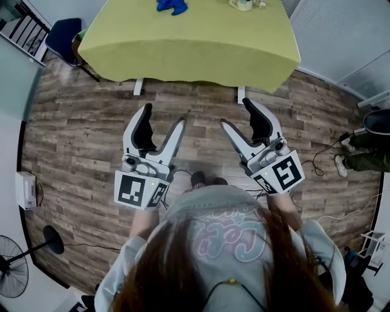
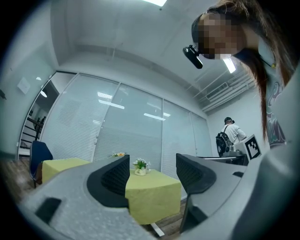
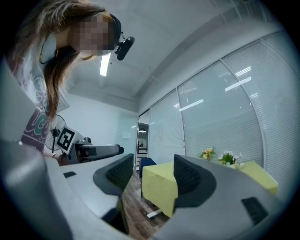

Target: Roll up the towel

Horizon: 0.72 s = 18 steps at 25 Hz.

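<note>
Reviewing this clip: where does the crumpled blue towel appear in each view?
Head view: blue crumpled towel at the top edge, on the yellow-green tablecloth.
Left gripper view: not in it.
Right gripper view: not in it.
Shared landmark: the tablecloth, seen past the jaws in both gripper views.

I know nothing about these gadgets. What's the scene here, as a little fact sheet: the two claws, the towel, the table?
Left gripper: jaws open, nothing between them
Right gripper: jaws open, nothing between them
Towel: blue, bunched on the table, untouched
Table: under a yellow-green cloth, ahead of both grippers
Flowers: small pot on the table
Floor: wood planks, below the grippers
</note>
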Each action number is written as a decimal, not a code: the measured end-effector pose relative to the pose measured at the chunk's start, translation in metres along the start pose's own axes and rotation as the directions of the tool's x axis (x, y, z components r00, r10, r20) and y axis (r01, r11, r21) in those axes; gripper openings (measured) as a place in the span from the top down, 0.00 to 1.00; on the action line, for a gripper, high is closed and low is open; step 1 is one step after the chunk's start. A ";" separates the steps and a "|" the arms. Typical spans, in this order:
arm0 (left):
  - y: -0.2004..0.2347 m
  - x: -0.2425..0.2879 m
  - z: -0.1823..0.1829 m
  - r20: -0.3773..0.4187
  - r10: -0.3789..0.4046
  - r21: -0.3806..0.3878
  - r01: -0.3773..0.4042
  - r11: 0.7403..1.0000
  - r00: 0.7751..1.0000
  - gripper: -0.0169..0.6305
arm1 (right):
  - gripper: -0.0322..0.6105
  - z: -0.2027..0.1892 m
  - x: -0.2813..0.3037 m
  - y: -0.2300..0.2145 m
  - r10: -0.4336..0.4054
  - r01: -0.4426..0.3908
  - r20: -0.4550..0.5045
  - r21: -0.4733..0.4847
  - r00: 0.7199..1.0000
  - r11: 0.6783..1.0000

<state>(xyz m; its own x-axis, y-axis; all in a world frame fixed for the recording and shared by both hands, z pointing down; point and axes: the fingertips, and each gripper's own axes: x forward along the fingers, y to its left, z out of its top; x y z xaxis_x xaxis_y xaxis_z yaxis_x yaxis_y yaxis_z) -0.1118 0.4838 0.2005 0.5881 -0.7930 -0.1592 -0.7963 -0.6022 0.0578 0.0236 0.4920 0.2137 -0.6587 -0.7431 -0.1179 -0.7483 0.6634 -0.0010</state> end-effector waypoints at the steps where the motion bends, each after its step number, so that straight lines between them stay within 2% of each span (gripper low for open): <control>1: 0.002 0.000 -0.001 -0.002 -0.004 0.001 0.004 1.000 1.000 0.54 | 0.55 0.000 0.002 0.001 -0.005 0.005 0.002 0.000 1.000 1.000; 9: 0.018 0.001 -0.012 -0.033 -0.040 0.011 0.040 0.999 0.999 0.54 | 0.55 -0.015 0.011 0.000 -0.048 0.048 -0.016 -0.008 0.999 0.999; 14: 0.017 0.012 -0.016 -0.038 -0.034 0.018 0.035 0.999 0.999 0.54 | 0.55 -0.020 0.008 -0.011 -0.046 0.046 -0.024 -0.004 0.999 0.999; 18: 0.033 0.028 -0.021 -0.033 -0.017 0.015 0.018 1.000 0.999 0.54 | 0.55 -0.025 0.029 -0.025 -0.031 0.031 -0.013 0.003 0.999 1.000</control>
<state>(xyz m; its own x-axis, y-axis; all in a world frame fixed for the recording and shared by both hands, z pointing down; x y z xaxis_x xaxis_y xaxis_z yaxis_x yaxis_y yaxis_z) -0.1182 0.4398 0.2185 0.6063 -0.7850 -0.1272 -0.7876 -0.6149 0.0405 0.0210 0.4517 0.2350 -0.6363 -0.7643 -0.1047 -0.7680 0.6404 -0.0080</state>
